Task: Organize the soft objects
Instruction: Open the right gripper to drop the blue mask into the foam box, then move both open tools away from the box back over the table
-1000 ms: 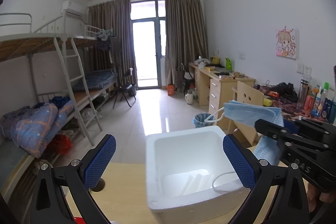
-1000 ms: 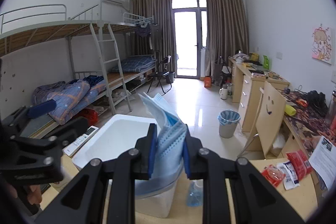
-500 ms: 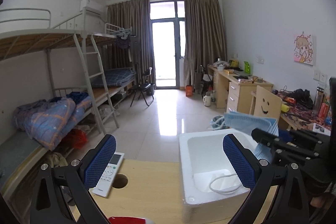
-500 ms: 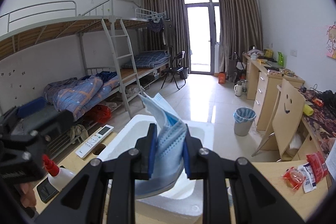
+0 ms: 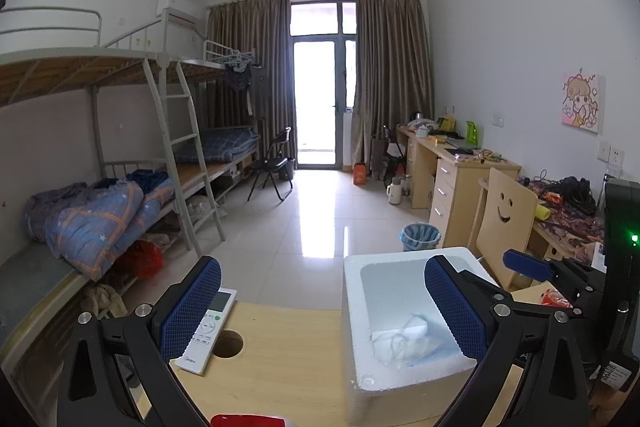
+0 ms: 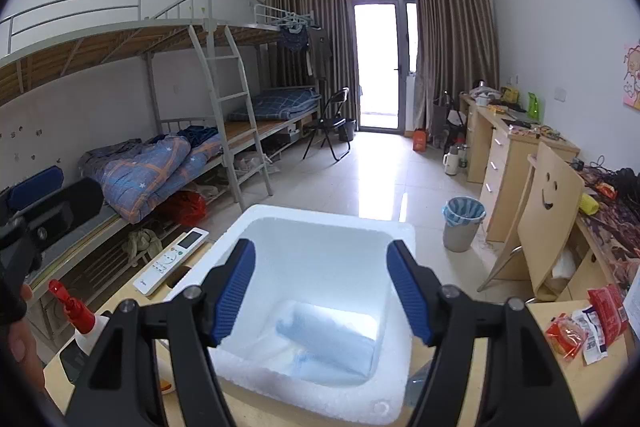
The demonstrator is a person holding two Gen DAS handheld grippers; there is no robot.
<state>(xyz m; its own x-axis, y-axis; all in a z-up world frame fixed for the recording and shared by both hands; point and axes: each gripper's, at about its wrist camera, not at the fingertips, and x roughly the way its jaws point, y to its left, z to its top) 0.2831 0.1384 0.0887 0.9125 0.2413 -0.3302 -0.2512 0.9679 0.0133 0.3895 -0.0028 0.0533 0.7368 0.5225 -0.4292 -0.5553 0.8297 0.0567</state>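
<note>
A white foam box (image 6: 400, 239) (image 5: 354, 275) stands on the wooden table. Light blue face masks (image 6: 326, 345) (image 5: 416, 343) lie on its floor, ear loops showing in the left wrist view. My right gripper (image 6: 322, 287) hangs over the box with its jaws opening and nothing between them. The mask lies loose below it. My left gripper (image 5: 320, 311) is open and empty to the left of the box, over the table (image 5: 288, 355). In the left wrist view the right gripper's blue pad (image 5: 528, 265) shows at the far right.
A white remote control (image 5: 206, 333) (image 6: 172, 259) lies left of the box beside a round cable hole (image 5: 228, 343). A red-capped squeeze bottle (image 6: 82, 315) stands at the table's left. Snack packets (image 6: 584, 323) lie at the right. Bunk beds, chair and desks fill the room beyond.
The right gripper was shut on a blue face mask above the box; now its jaws stand apart and the mask lies inside the box. The left gripper shifted left, bringing the remote into view.
</note>
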